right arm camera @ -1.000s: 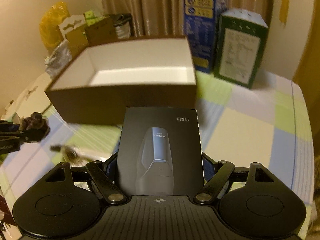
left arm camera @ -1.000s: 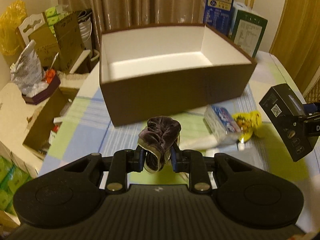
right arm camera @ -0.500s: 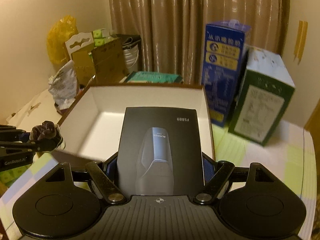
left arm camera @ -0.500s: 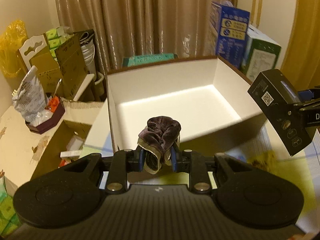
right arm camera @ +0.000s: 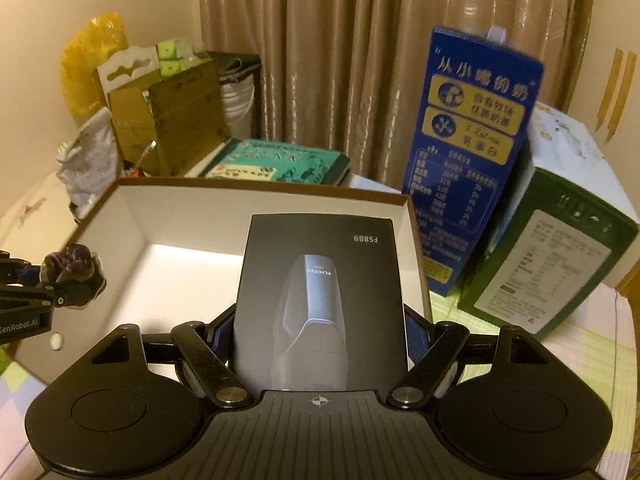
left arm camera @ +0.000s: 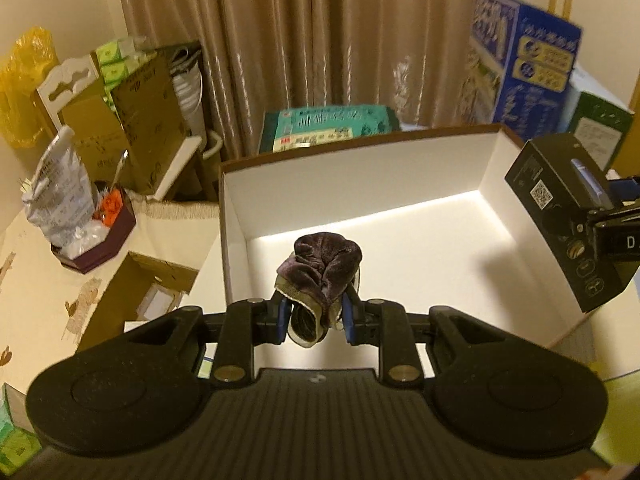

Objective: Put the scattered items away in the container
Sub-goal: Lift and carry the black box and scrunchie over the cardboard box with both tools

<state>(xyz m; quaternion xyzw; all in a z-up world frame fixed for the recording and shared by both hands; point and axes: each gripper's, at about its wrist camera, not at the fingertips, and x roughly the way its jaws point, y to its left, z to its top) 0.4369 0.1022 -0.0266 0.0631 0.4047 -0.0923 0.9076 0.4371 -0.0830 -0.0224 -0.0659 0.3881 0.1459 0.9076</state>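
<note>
A brown box with a white inside (left arm camera: 360, 184) stands open on the table; it also shows in the right wrist view (right arm camera: 132, 216). My left gripper (left arm camera: 316, 316) is shut on a dark purple cloth bundle (left arm camera: 324, 264) and holds it above the box's near left part. My right gripper (right arm camera: 320, 344) is shut on a black shaver box marked FS889 (right arm camera: 320, 292) and holds it over the box's right side. The shaver box shows at the right of the left wrist view (left arm camera: 568, 216), and the cloth at the left of the right wrist view (right arm camera: 74, 266).
A blue carton (right arm camera: 472, 152) and a green carton (right arm camera: 560, 256) stand right of the box. A teal packet (left arm camera: 328, 128) lies behind it. Cardboard boxes (left arm camera: 132, 116) and a small tray with bags (left arm camera: 84, 228) crowd the left side, before curtains.
Both grippers rose from the checked tablecloth and moved forward over the open box, carrying the cloth and the shaver box. The tissue pack and yellow item on the table have left view.
</note>
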